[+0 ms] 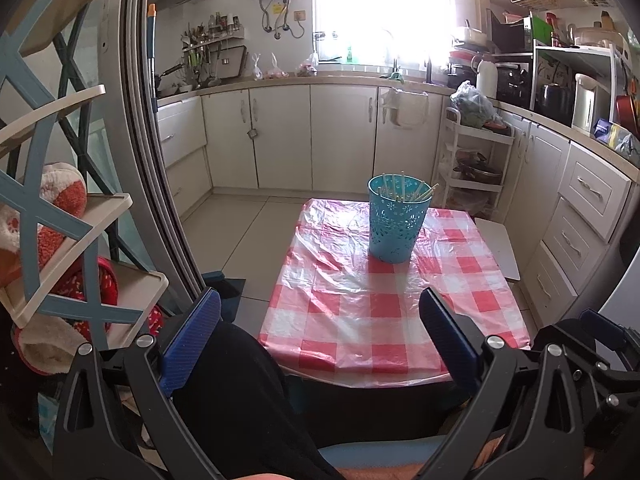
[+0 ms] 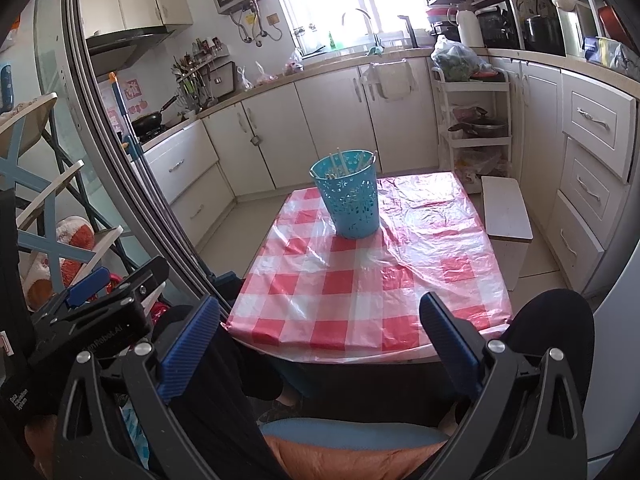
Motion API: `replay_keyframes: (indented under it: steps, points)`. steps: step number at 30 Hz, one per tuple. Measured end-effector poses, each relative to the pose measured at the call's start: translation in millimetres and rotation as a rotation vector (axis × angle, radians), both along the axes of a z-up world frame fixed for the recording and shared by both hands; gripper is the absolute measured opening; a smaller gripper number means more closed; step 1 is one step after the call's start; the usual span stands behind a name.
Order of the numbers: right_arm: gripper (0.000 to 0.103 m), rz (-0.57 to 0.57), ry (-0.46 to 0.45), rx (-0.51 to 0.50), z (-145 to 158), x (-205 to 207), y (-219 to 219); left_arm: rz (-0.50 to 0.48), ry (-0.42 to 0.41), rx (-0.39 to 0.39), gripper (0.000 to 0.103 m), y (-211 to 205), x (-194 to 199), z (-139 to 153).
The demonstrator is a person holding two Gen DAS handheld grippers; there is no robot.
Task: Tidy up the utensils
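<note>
A turquoise perforated holder [image 1: 394, 220] stands on the far part of a small table covered with a red-and-white checked cloth [image 1: 360, 312]. Several pale chopsticks [image 1: 404, 190] stand inside it. The holder [image 2: 350, 198] and its chopsticks [image 2: 340, 162] also show in the right wrist view. My left gripper [image 1: 320, 332] is open and empty, held back from the table's near edge above my lap. My right gripper [image 2: 320, 336] is open and empty, also short of the near edge of the checked cloth [image 2: 360, 280]. Each gripper is well apart from the holder.
A white stool [image 2: 506, 212] stands right of the table. A white trolley [image 1: 474, 160] with pots is behind it. Cabinets run along the back and right. A shelf rack [image 1: 68, 240] with soft items and a sliding door frame [image 1: 148, 140] are on the left.
</note>
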State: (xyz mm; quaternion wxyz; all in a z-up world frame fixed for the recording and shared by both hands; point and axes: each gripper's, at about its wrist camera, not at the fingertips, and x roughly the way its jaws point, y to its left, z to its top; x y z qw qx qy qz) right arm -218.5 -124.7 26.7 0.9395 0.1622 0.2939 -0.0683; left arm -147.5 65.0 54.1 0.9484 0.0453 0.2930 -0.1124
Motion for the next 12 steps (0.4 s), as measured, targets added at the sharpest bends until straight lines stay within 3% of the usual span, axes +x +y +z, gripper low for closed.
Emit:
replay_keyframes:
  steps: [7, 12]
  points:
    - [0.096, -0.029, 0.036, -0.033, -19, 30, -20, -0.008, 0.068, 0.066, 0.096, -16, 35, -24]
    - [0.096, -0.096, 0.101, -0.032, -46, 82, -64, -0.011, 0.133, 0.068, 0.096, -27, 68, -42]
